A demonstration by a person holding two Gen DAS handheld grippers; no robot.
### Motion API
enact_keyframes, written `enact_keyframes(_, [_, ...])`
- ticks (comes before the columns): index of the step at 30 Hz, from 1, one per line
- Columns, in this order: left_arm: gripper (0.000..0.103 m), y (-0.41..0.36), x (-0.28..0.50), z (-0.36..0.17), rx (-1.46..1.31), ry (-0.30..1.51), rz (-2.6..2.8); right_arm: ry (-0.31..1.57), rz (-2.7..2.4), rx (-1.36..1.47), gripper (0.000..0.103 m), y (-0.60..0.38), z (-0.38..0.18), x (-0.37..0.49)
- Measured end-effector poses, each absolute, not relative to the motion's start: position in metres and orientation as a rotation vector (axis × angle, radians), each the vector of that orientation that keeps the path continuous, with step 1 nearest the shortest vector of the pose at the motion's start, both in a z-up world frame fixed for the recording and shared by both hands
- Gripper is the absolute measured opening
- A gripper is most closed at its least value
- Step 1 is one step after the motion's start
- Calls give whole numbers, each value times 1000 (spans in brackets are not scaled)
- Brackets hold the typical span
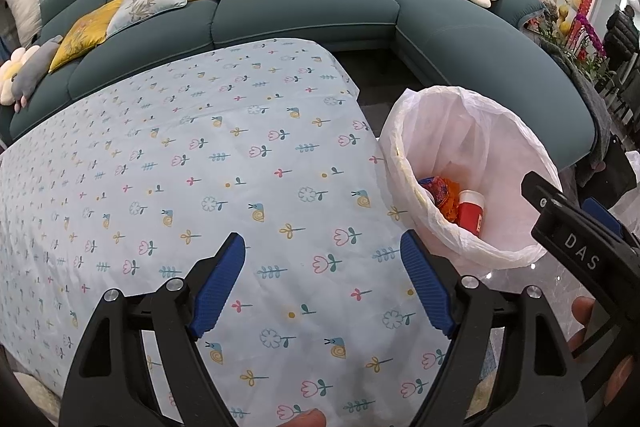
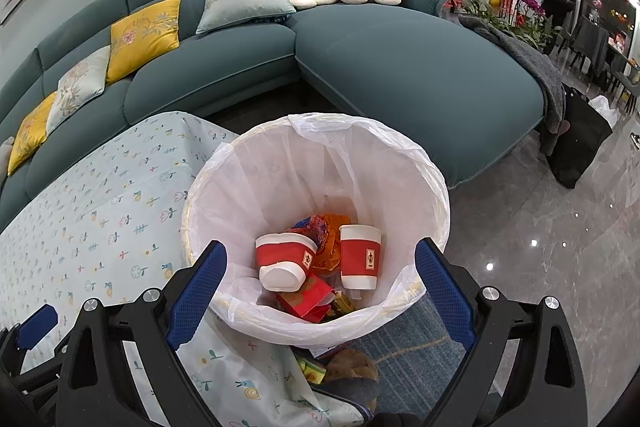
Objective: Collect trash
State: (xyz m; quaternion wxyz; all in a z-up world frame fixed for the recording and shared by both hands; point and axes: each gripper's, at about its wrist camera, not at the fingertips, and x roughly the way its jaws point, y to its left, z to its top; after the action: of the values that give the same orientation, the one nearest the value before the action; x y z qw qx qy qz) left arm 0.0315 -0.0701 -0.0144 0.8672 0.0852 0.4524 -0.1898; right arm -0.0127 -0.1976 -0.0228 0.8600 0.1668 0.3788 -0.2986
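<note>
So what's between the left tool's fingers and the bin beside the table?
Only bare flower-print tablecloth between the open left tool and the lined bin, with no trash on it; the left wrist view shows this.

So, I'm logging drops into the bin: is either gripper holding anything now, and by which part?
Nothing is held: the left gripper and right gripper are both open, with nothing between their fingers.

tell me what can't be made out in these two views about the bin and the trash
- Bin body: in both wrist views the white liner covers it.
- Bottom of the trash pile: right wrist view, hidden under the two red cups and wrappers.
- Second cup: left wrist view shows one cup; the bin's near wall hides the rest.
- Small yellow-green thing on the floor: right wrist view, partly behind the bin, too unclear to name.
</note>
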Motion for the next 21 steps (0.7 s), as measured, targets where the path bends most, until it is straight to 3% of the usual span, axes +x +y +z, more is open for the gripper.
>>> enact_keyframes(6, [81, -69, 32, -13, 175, 938, -390, 796, -624, 340, 91, -194, -23, -12])
enact_keyframes(21, [82, -72, 32, -11, 169, 918, -389, 796, -618, 334, 91, -192, -23, -11])
